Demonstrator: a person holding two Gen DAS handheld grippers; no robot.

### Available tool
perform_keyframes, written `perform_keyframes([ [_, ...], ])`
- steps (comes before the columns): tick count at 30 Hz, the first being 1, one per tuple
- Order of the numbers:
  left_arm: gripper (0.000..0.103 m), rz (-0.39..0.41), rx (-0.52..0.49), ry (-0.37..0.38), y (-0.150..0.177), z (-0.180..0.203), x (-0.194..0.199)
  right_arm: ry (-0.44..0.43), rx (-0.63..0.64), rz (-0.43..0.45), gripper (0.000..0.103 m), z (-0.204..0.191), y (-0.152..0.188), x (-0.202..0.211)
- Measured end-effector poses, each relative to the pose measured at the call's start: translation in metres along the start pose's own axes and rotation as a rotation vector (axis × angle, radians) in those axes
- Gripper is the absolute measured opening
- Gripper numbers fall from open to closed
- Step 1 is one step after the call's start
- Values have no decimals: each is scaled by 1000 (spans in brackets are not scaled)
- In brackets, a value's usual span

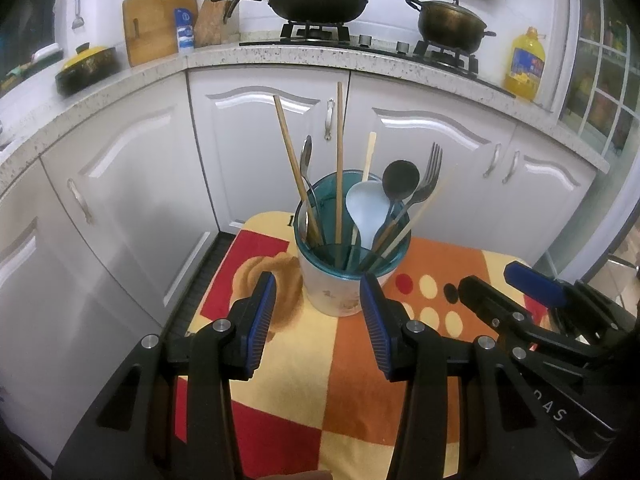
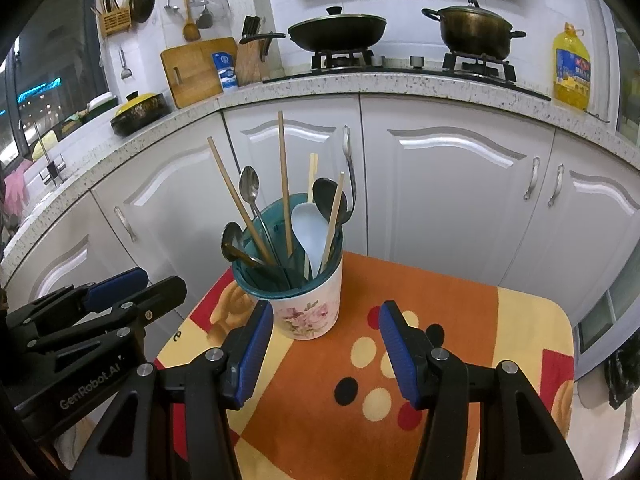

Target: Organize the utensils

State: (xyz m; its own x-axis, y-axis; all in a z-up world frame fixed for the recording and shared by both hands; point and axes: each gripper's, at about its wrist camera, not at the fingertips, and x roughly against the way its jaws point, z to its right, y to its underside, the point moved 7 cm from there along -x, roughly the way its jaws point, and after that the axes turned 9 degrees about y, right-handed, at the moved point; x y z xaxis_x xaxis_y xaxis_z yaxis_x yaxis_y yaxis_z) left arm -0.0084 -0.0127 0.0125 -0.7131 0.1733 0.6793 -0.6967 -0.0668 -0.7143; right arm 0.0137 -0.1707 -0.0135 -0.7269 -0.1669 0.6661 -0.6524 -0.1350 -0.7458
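We hold both tongs spread and empty above the patterned cloth [image 1: 360,400] that covers the bench: the left tongs [image 1: 318,320] sit just short of the utensil cup [image 1: 344,292], the right tongs [image 2: 326,344] near its flowered side and a little to its right. The cup stands upright toward the far end of the cloth, crowded with wooden chopsticks [image 1: 339,160], a steel spoon [image 1: 306,160], a white plastic spoon [image 1: 366,208], a dark ladle [image 1: 400,178] and a fork [image 1: 432,168]. All of them look light and stiff. The steel is likely slippery, so we would pinch each handle low on its exposed shaft. The chopsticks are thin and may roll between the pads. The cup itself seems ceramic, breakable and top-heavy, so steadying its wall while pulling makes sense.
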Motion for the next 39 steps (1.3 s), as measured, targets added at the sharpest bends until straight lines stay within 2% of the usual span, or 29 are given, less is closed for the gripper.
perform_keyframes([
  [39, 43, -22, -5, 0, 2, 2, -8, 0, -1, -24, 53, -1, 2, -8],
])
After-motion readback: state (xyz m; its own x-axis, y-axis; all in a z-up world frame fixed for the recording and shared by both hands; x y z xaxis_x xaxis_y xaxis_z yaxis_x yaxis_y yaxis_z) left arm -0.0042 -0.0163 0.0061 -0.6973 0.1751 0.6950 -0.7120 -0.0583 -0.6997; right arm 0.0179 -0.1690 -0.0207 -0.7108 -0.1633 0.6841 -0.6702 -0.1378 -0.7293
